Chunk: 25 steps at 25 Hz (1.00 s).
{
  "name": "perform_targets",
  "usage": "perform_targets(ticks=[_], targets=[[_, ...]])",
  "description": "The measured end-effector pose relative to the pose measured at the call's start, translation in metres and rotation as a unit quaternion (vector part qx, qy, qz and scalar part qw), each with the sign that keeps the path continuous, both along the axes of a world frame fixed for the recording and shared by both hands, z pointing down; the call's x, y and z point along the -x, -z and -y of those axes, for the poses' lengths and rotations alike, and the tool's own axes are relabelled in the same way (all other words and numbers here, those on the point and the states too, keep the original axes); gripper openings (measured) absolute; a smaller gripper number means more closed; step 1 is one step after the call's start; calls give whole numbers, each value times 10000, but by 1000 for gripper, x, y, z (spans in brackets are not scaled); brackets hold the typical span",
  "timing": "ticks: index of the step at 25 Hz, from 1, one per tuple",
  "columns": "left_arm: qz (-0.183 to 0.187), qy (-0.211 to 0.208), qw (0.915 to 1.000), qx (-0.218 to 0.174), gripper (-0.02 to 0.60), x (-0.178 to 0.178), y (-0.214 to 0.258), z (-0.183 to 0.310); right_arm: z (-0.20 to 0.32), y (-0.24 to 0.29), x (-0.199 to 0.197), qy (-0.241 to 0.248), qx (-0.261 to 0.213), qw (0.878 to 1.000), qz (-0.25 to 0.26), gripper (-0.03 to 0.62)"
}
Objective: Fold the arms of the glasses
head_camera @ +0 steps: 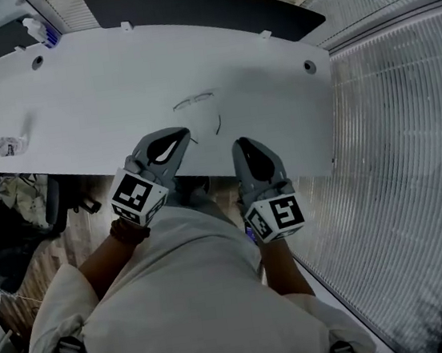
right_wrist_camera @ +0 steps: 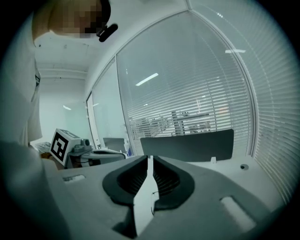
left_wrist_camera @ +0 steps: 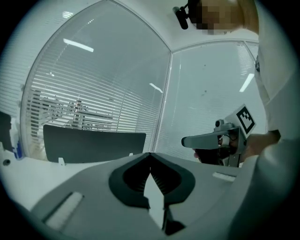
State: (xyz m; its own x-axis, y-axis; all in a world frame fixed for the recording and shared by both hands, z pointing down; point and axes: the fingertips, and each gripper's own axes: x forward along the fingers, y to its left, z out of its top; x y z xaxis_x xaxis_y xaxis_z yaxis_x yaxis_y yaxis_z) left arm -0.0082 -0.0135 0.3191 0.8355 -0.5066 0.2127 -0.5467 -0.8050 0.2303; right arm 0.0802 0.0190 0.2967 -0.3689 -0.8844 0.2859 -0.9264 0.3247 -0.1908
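Observation:
A pair of thin clear-framed glasses [head_camera: 194,100] lies on the white table [head_camera: 90,100], with one arm [head_camera: 218,123] stretched out toward me. Both grippers hover over the table's near edge, short of the glasses and touching nothing. My left gripper [head_camera: 175,143] [left_wrist_camera: 150,154] is shut, its tips meeting on nothing. The right gripper [head_camera: 244,148] [right_wrist_camera: 149,158] stands open by a narrow slit, and nothing is held in it. Each gripper shows beside the other in the gripper views.
A dark panel [head_camera: 198,5] runs along the table's far edge. A crumpled clear wrapper [head_camera: 8,145] lies at the left, and a small bottle [head_camera: 40,30] stands at the back left. Cable holes [head_camera: 309,65] sit near the corners. A blind-covered glass wall [head_camera: 408,123] is at the right.

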Motion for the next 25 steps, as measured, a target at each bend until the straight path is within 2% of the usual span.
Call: perform_targets(ticks=[2, 7, 16, 20, 25], targets=[[221, 38, 9997, -92, 5, 2, -16, 10, 6, -18, -3, 35, 127, 9999, -16, 38], [734, -67, 9973, 55, 43, 4, -66, 30, 24, -60, -9, 112, 414, 9987, -263, 44], [1668, -334, 9845, 429, 63, 11, -175, 61, 48, -141, -21, 108, 1106, 9932, -336, 49], [1959, -324, 9789, 491, 69, 12, -210, 79, 54, -181, -28, 139, 1397, 9894, -381, 55], [2104, -494, 9737, 720, 98, 4, -239, 90, 61, -215, -36, 154, 1702, 9846, -382, 55]])
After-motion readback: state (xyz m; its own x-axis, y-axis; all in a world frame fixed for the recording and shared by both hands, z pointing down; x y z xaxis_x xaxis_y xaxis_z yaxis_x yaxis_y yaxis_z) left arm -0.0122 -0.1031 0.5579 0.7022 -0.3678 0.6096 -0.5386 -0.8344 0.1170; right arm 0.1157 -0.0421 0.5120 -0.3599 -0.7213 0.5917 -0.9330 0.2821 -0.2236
